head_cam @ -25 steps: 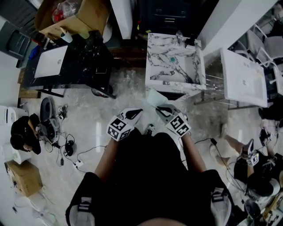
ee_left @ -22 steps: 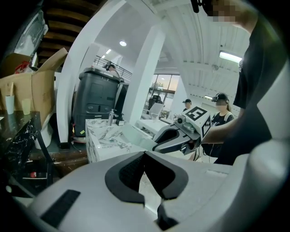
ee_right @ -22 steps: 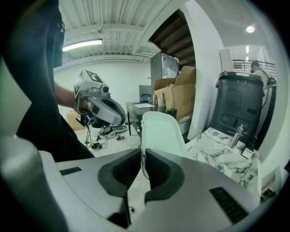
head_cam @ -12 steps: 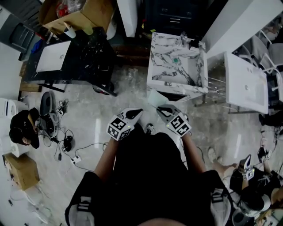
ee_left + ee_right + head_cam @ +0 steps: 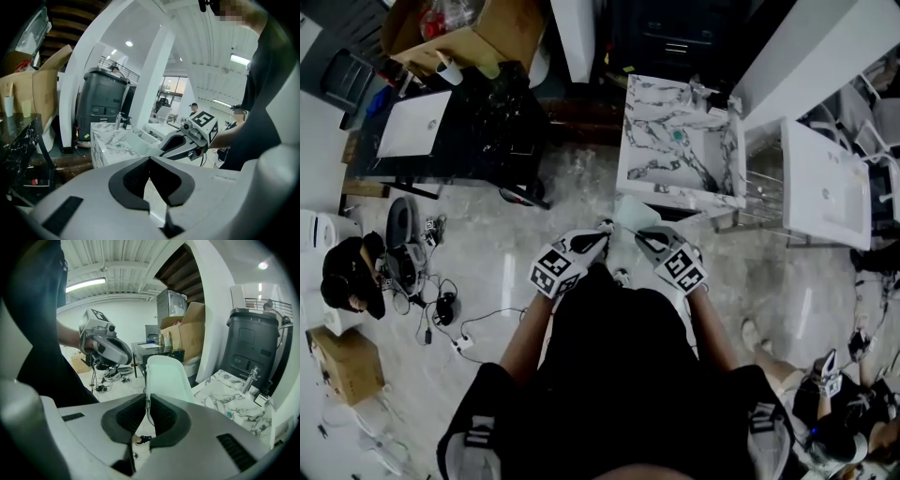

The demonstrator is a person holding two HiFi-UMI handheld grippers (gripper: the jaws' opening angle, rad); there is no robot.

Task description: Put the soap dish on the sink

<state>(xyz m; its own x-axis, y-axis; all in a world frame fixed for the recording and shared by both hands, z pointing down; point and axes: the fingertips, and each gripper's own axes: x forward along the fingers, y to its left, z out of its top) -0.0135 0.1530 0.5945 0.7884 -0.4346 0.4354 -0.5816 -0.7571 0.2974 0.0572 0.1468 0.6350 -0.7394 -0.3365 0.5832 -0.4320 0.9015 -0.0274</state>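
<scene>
Nudged left claw (image 5: 602,232) forward, jaws together, empty, tip now near soap dish (image 5: 630,210). Still clamping its rim in right claw (image 5: 641,232), mid-air over floor. Barely gained on sink (image 5: 675,194); still short, placement pending.

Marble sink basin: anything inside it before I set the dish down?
Only a teal drain fitting shows inside the white-and-grey marble sink. The pale green plastic soap dish, clamped in the right gripper, covers its near corner.

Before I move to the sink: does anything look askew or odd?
Only the soap dish: the right gripper pinches its rim in its jaws, so it is tipped on its side, not flat. Nothing looks spilled or damaged.
</scene>
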